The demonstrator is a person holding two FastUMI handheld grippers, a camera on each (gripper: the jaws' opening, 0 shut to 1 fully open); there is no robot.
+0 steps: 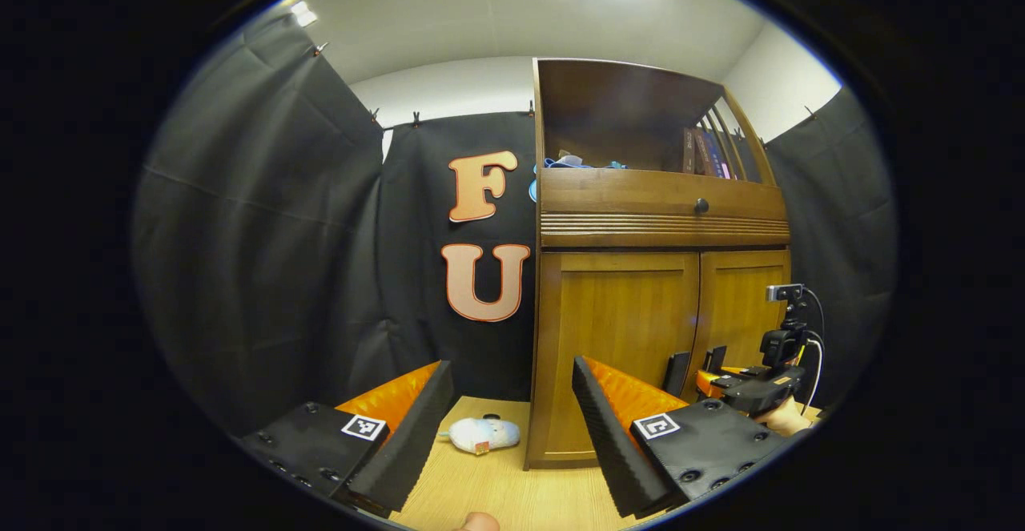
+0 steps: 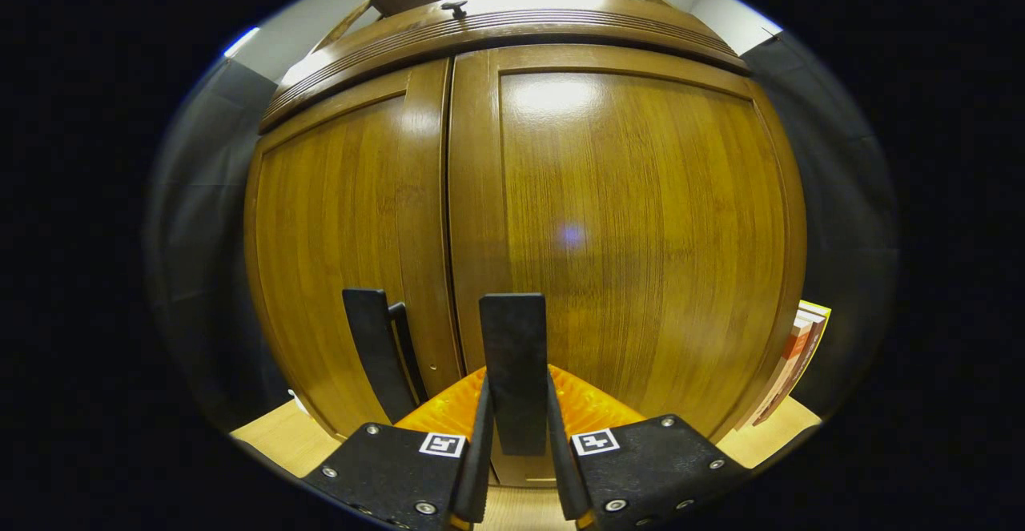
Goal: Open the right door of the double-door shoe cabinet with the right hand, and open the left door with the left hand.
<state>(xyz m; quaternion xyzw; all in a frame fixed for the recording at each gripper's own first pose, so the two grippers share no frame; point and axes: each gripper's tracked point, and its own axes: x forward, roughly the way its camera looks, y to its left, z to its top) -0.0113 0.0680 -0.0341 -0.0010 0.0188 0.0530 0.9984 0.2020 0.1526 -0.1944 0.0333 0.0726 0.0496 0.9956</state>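
Step in hand: I judge it is the opening of the right door (image 2: pixel 641 235); both doors look closed and meet flush at the middle seam.
Right gripper (image 2: pixel 516 427): its fingers are closed on the right handle (image 2: pixel 513 363), a dark flat pull that stands upright just beside the seam.
Left gripper (image 1: pixel 512 403): it is wide open and holds nothing; it waits well apart from the shoe cabinet (image 1: pixel 657 211), in front of its left corner.
Left handle (image 2: pixel 376 355): it sits just left of the seam on the left door (image 2: pixel 336 259), free and untouched.
How I would pull: the hinge should be on the outer right edge, so I would draw the handle toward me on an arc that bends to the right, not straight back. I would keep the grip firm, because the pull looks smooth and thin and could slip out.
Risk: the two handles are near each other, so the left one must not be knocked.
Floor (image 1: pixel 496 491): light wood; a small white toy (image 1: pixel 483 434) lies beside the cabinet's left corner.
Room: black cloth walls, a lamp in the ceiling, books (image 2: pixel 789 363) leaning at the cabinet's right side.
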